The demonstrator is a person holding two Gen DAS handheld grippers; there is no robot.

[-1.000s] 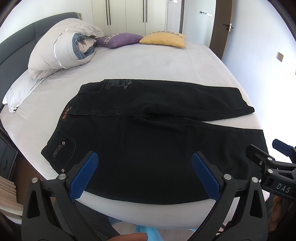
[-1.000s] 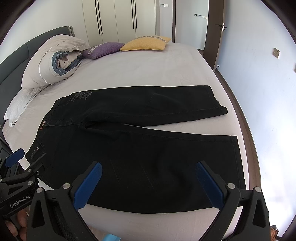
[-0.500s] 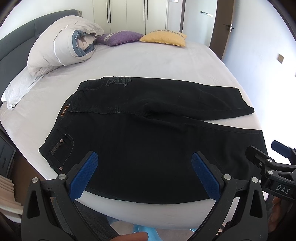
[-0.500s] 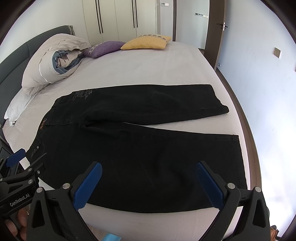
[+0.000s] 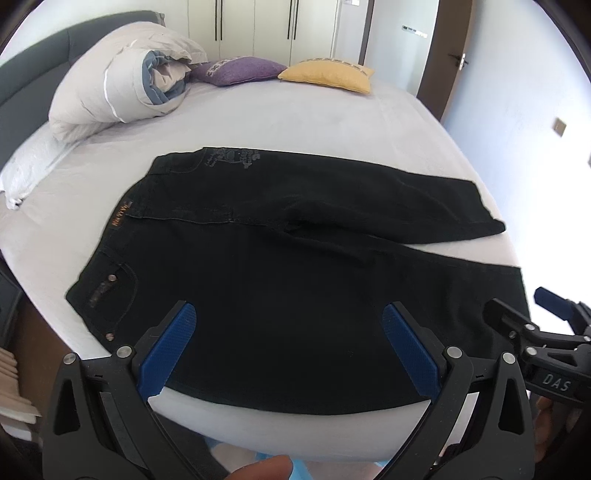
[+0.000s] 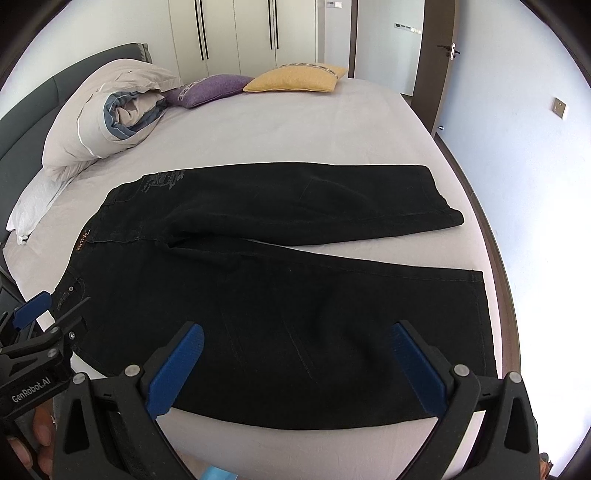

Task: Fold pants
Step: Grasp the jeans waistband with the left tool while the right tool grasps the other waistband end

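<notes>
Black pants (image 5: 280, 266) (image 6: 258, 280) lie flat on the white bed, waistband to the left and both legs spread toward the right, the near leg along the front bed edge. My left gripper (image 5: 288, 317) hovers open above the near leg's upper part, blue pads wide apart, nothing between them. My right gripper (image 6: 295, 332) is open too, above the near leg's lower half. In the left wrist view the right gripper (image 5: 543, 317) shows at the right edge by the hem; in the right wrist view the left gripper (image 6: 40, 317) shows at the left by the waistband.
A rolled duvet (image 5: 122, 81) (image 6: 107, 118) and a white pillow (image 6: 37, 199) lie at the headboard on the left. Purple (image 5: 240, 70) and yellow (image 5: 328, 74) cushions sit at the far edge. Wardrobe doors (image 6: 258, 33) stand behind, a door (image 6: 439, 48) on the right.
Both grippers have crept slightly forward and lower toward the pants. The pants have not moved, and both grippers stay open.
</notes>
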